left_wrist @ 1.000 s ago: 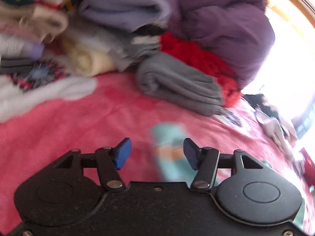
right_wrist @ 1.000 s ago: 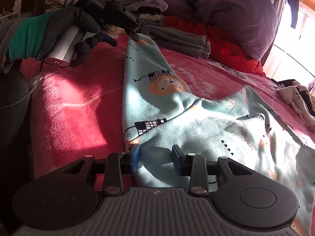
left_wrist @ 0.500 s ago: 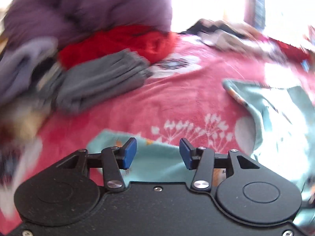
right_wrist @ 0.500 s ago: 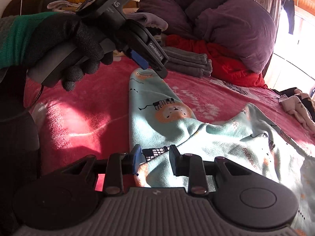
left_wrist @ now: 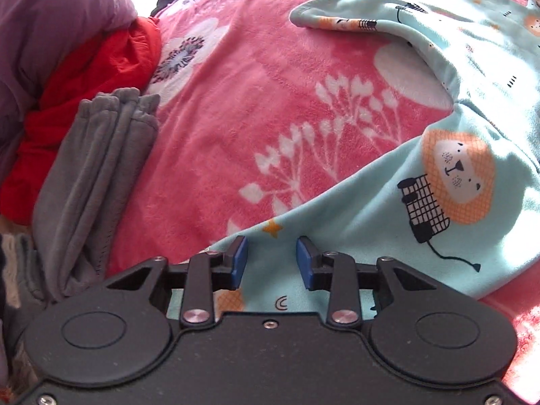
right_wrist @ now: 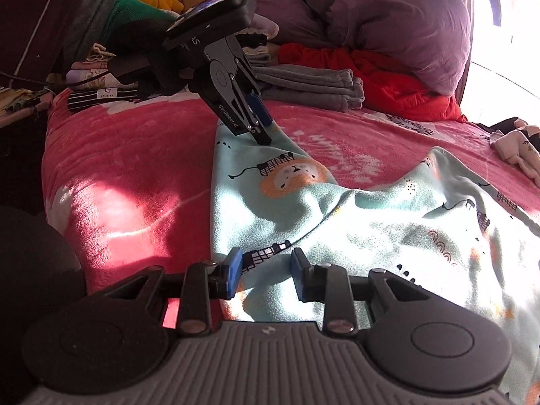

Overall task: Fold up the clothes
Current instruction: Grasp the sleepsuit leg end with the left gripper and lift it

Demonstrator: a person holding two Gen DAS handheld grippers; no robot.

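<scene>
The left gripper (left_wrist: 271, 261) has been swung round and lowered within the last second: where folded piles were faced, the far end of the garment (right_wrist: 354, 222) is now under its tips, as the right view shows (right_wrist: 260, 125). From this it is judged that both ends are about to be taken for a first fold.

One pink blanket (right_wrist: 135, 155) is seen, and the mint lion-print garment lies spread on it. Beyond the garment, one purple duvet (right_wrist: 388, 17), one red garment (right_wrist: 388, 81) and one grey folded stack (right_wrist: 310, 84) are counted.

Two grippers are counted. The left is held partly open over cloth, nothing clamped. The right gripper (right_wrist: 265, 275) is likewise partly open, with the garment's near edge between its jaws, unpinched.
</scene>
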